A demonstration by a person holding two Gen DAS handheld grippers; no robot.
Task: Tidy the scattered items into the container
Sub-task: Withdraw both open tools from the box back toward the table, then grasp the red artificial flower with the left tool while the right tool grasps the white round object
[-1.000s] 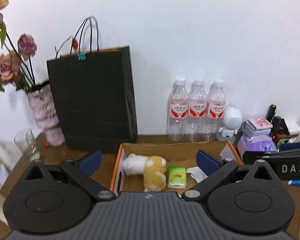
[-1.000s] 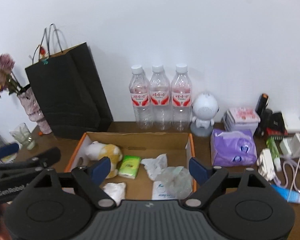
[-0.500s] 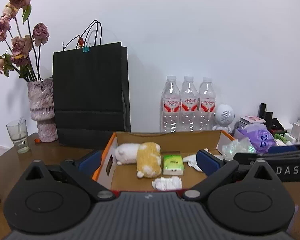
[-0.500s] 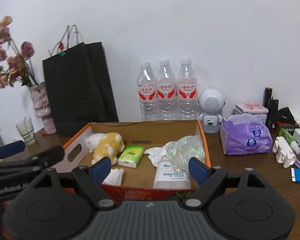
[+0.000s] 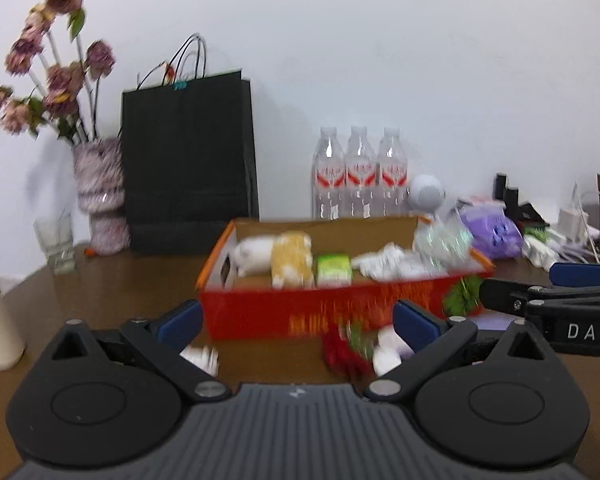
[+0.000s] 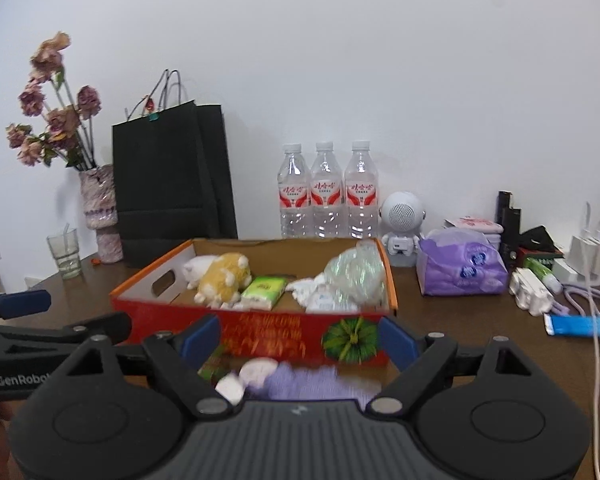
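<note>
An open cardboard box [image 6: 260, 330] with a red front stands mid-table. It holds a white-and-yellow plush toy [image 6: 220, 276], a green tissue pack [image 6: 264, 290], crumpled tissues and a clear plastic bag [image 6: 354, 274]. My right gripper [image 6: 299, 340] is open, low in front of the box, over a blurred purple item [image 6: 308, 380] and a white lump [image 6: 256, 370]. My left gripper [image 5: 298, 322] is open too, before the box [image 5: 320, 312]. A red-and-green item [image 5: 344, 350], a white lump [image 5: 388, 350] and a crumpled tissue [image 5: 202, 356] lie by its fingers.
Behind the box stand a black paper bag [image 6: 168, 184], a vase of dried flowers [image 6: 100, 212], a glass [image 6: 64, 252], three water bottles [image 6: 328, 196] and a white robot speaker [image 6: 402, 220]. To the right lie a purple tissue pack [image 6: 460, 268], chargers, cables and a blue tube [image 6: 584, 326].
Both grippers have sunk and drawn back from above the box to near table height in front of it. The box's red front and the loose items before it have come into view.
</note>
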